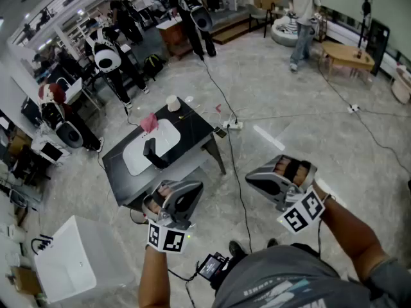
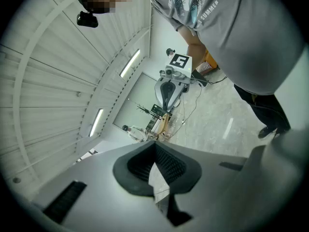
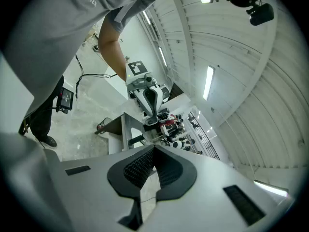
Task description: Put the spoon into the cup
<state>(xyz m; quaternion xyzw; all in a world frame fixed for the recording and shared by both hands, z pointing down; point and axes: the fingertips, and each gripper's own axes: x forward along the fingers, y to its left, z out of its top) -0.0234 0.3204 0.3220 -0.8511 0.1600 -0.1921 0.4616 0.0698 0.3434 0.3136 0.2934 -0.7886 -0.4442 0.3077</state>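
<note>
Cup (image 1: 172, 102) stands at the far edge of the dark table (image 1: 199, 130), spoon not discernible; left gripper (image 2: 154, 158) and right gripper (image 3: 153, 161), both closed on nothing, hang well away, so a misjudged reach could topple it.

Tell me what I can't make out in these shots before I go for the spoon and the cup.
- Spoon: head view, too far off and small to pick out on the table.
- Cup: head view, its inside is too small to see.
- Dark object on the white mat: head view, too small to identify.
- Right gripper view: the left gripper hides part of the table; the left gripper view misses it entirely.
</note>
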